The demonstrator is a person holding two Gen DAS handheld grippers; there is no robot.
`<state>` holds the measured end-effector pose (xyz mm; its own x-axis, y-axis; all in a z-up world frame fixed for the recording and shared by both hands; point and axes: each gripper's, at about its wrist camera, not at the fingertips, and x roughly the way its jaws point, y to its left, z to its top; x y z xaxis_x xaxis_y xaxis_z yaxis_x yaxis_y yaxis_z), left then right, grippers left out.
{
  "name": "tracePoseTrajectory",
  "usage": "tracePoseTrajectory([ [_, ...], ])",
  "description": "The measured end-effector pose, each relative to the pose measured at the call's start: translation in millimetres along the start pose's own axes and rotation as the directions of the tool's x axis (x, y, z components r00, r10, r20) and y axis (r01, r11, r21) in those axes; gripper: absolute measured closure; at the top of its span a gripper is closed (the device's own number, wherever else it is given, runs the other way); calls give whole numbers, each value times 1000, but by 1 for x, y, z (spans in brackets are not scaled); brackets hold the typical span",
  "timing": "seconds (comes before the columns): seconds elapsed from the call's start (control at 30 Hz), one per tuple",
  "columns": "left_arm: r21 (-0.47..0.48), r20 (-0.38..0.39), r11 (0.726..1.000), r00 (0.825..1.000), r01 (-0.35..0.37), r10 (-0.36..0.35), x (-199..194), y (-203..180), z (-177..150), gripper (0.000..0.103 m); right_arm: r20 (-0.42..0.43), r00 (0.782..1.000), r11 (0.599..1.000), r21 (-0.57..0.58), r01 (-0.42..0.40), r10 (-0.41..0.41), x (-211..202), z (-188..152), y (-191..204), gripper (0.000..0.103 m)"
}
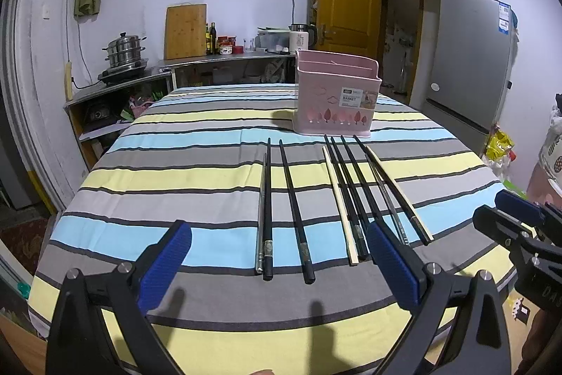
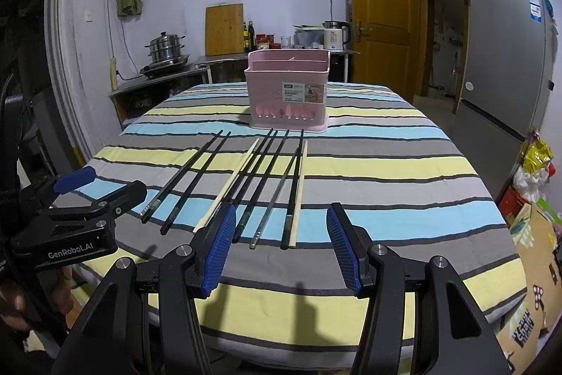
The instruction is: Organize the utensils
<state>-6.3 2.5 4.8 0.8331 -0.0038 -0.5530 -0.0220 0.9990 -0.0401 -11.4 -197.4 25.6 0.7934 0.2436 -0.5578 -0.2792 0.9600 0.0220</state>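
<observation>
Chopsticks (image 1: pixel 346 195) flat in a row, pink basket (image 1: pixel 335 94) upright, seemingly empty

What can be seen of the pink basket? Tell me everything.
The pink basket looks like plastic, with a taller back section and inner dividers. Its front carries a white label, cloud outlines and a row of leaf-shaped cutouts near the base. It stands upright on the striped tablecloth, just beyond the far tips of the chopsticks, apparently touching none. Its contents are hidden.

chopsticks (image 1: pixel 346 195) crowd mid-table; pink basket (image 1: pixel 335 94) blocks beyond.
</observation>
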Motion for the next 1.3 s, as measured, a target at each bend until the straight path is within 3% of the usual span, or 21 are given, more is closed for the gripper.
tracePoseTrajectory([
  [1.3, 6, 3, 1000, 1000, 4, -4, -3, -4, 2, 2, 4, 1000, 1000, 2, -1, 1, -1, 1, 0, 48],
])
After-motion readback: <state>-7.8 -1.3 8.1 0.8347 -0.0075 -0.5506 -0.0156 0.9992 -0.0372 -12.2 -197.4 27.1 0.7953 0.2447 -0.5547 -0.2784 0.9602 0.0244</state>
